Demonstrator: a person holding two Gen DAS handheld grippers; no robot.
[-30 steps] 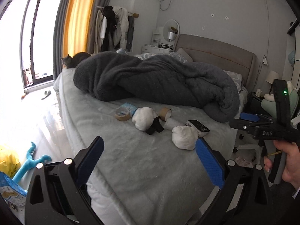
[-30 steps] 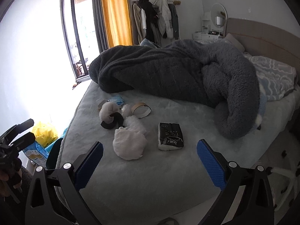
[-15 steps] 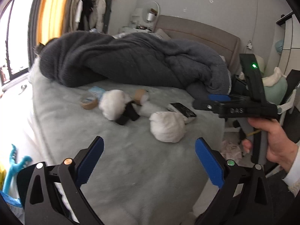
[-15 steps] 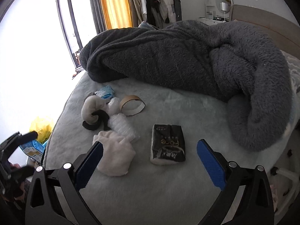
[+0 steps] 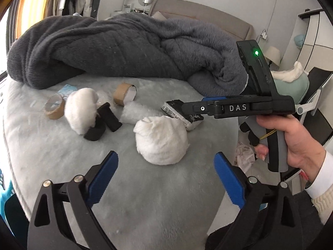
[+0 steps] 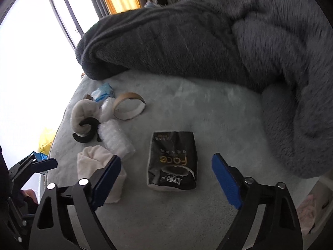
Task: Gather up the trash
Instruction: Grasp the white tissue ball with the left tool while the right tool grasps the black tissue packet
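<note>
Litter lies on the pale bed cover [image 5: 62,166]. A white cloth wad [image 5: 161,140] sits just ahead of my left gripper [image 5: 166,177], whose jaws are closing with nothing between the pads. A black packet [image 6: 172,162] lies in line with my right gripper [image 6: 166,177]. Its jaws are closing too, and the pads stand clear of the packet on both sides. From the left wrist view the right gripper [image 5: 185,107] hangs over that packet [image 5: 177,112] and hides part of it. Further back lie two cardboard tape rolls [image 5: 54,109] [image 5: 124,93], a fluffy white ball with black bands [image 5: 81,110] and bubble wrap [image 6: 116,139].
A heaped dark grey blanket [image 5: 124,48] covers the far half of the bed. A blue wrapper [image 6: 103,91] lies by the blanket's edge. Beside the bed are a yellow bag [image 6: 46,139] on the floor, crumpled paper [image 5: 245,156] and a chair [image 5: 316,95].
Both grippers have come closer to the litter and tilted lower. The right gripper now hangs over the black packet. Both pairs of jaws have narrowed a little.
</note>
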